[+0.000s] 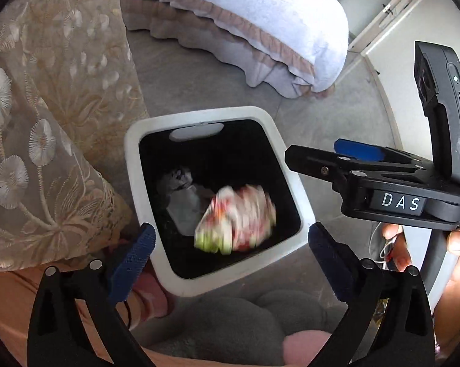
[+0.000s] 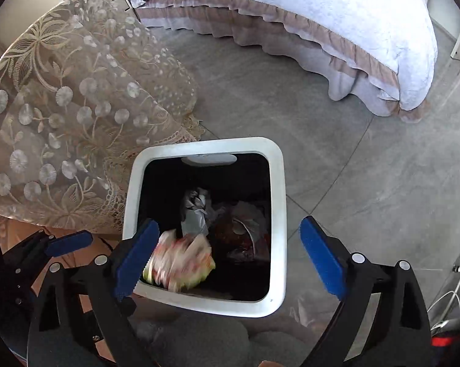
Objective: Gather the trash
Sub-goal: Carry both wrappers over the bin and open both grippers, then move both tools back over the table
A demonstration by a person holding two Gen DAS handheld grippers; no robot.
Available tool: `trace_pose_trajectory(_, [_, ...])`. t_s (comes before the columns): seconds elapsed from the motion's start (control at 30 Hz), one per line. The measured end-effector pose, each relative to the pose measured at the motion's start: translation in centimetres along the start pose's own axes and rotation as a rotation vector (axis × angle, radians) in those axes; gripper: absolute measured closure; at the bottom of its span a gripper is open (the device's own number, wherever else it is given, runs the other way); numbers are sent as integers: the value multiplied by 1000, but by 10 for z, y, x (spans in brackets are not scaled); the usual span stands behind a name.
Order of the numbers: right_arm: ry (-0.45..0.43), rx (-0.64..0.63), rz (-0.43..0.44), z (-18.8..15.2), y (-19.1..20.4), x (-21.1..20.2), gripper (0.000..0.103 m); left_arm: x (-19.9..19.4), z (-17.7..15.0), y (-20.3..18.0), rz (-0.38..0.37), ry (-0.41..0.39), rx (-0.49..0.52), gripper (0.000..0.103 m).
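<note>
A white-rimmed trash bin (image 1: 132,165) with a black liner stands on the floor below both grippers; it also shows in the right wrist view (image 2: 277,214). A crumpled red, white and green wrapper (image 1: 236,218) is motion-blurred inside the bin's mouth, touching neither gripper; it also shows in the right wrist view (image 2: 181,263). Grey crumpled trash (image 1: 184,195) lies deeper inside. My left gripper (image 1: 230,260) is open and empty above the bin. My right gripper (image 2: 233,257) is open and empty above the bin; it shows at the right of the left wrist view (image 1: 336,153).
A lace embroidered cloth (image 2: 71,116) hangs over furniture left of the bin. A bed with a white ruffled cover (image 2: 321,24) stands beyond on the grey tile floor (image 2: 352,183). Grey slippers (image 1: 230,327) are just below the bin. Cables (image 2: 450,299) lie at the right.
</note>
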State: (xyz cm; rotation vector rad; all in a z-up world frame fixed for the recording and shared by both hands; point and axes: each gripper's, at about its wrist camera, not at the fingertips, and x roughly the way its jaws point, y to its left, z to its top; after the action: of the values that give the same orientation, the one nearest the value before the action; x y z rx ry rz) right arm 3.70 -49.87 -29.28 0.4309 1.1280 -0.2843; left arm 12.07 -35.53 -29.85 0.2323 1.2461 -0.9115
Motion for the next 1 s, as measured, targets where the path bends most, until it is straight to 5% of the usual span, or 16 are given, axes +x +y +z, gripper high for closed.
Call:
trace_pose_trajectory(0.43, [-20, -27, 6, 7, 6, -8, 5, -18, 0, -10, -2, -30, 45, 5])
trace_pose_trajectory(0.9, [-289, -165, 103, 24, 63, -102, 5, -147, -18, -18, 87, -314, 74, 5])
trace_pose_trajectory(1.0, [-341, -198, 135, 27, 83, -120, 5, -177, -29, -14, 45, -365, 69, 5])
